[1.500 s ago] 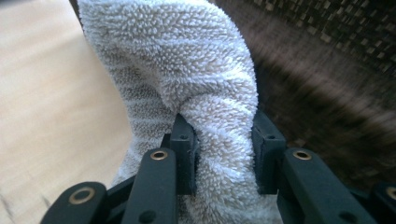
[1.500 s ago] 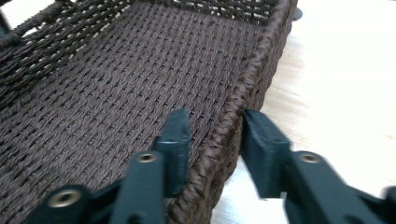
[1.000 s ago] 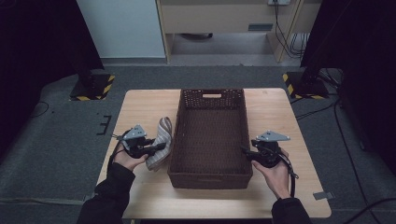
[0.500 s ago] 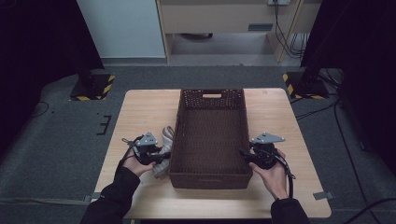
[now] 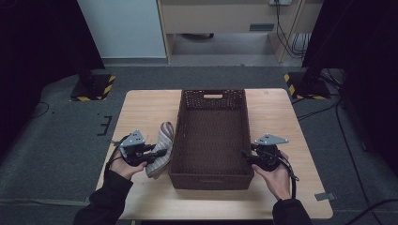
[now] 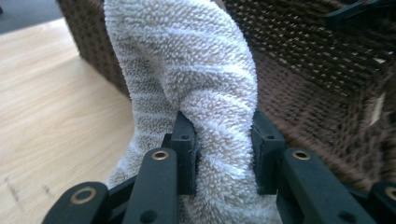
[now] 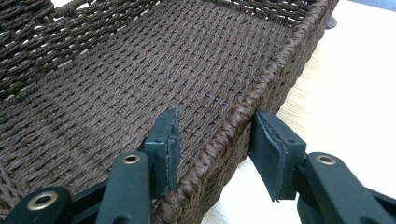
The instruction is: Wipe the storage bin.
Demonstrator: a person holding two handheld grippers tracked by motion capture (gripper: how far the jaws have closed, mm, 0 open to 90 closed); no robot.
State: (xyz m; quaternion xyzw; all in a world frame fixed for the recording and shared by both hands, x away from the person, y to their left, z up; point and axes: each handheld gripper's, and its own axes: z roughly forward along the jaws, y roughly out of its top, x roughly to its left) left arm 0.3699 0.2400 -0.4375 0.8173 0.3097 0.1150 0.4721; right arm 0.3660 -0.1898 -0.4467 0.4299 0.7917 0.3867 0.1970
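A rolled beige striped towel (image 5: 163, 139) lies on the table against the left wall of a dark brown woven basket (image 5: 213, 92). My left gripper (image 5: 157, 153) is shut on the towel's near part. In the left gripper view the pads (image 6: 186, 140) squeeze the fluffy towel (image 6: 187, 70), with the basket wall (image 6: 327, 70) behind it. My right gripper (image 5: 247, 157) straddles the basket's right rim near the front corner. Its jaws have just been closing, with the rim (image 7: 280, 60) between them. In the right gripper view (image 7: 217, 135) the outer pad (image 7: 273, 154) still stands off the wall.
The basket's inside is bare weave, with a handle cutout in its far wall (image 5: 213, 96). Light wooden tabletop (image 5: 141, 108) lies open to the left, right and front of the basket. Beyond the table, grey floor holds stands with yellow-black feet (image 5: 91, 89).
My left gripper, holding the towel, swung right toward the basket and then came back left. The right hand stayed at the basket's right rim.
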